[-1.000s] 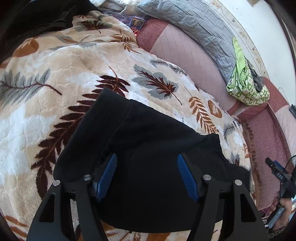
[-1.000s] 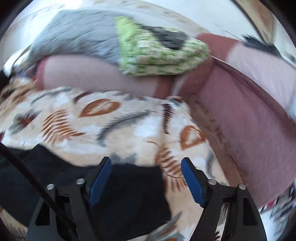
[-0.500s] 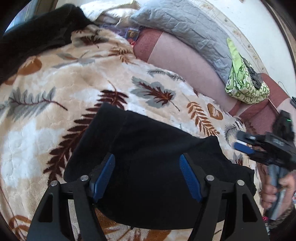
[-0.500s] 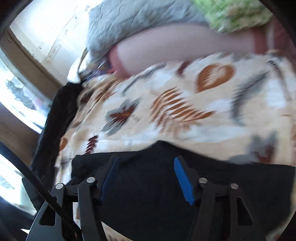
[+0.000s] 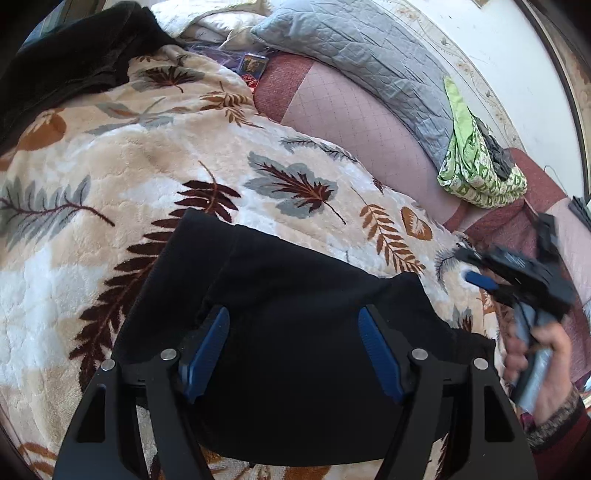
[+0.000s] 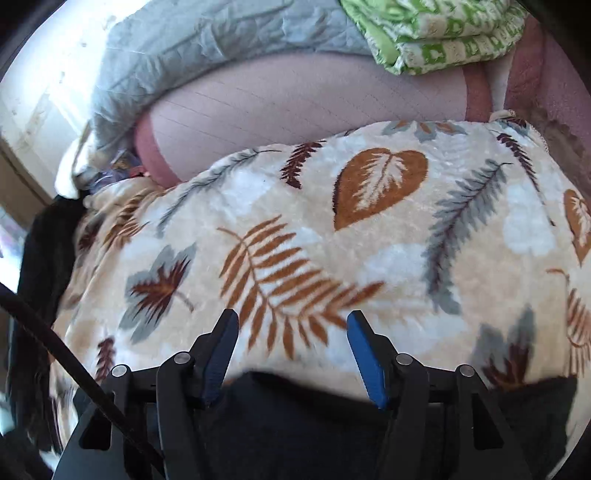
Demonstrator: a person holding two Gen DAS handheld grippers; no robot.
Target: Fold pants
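Spread across the bed, a cream plush blanket with leaf prints (image 5: 110,162) carries the folded black fleece pants (image 5: 295,302) at lower centre of my left view. My left gripper (image 5: 293,339) hangs wide open over them, gripping nothing. My right gripper (image 6: 291,347), also open and empty, has swung in from the frame's right edge toward the far hem, so I judge another fold is coming; I see no containers.

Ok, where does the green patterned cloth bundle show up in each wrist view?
Left wrist: green patterned cloth bundle at upper right, against the grey quilt.
Right wrist: the bundle at the top edge, right of centre.
Shared landmark: the leaf-print blanket under the black pants.
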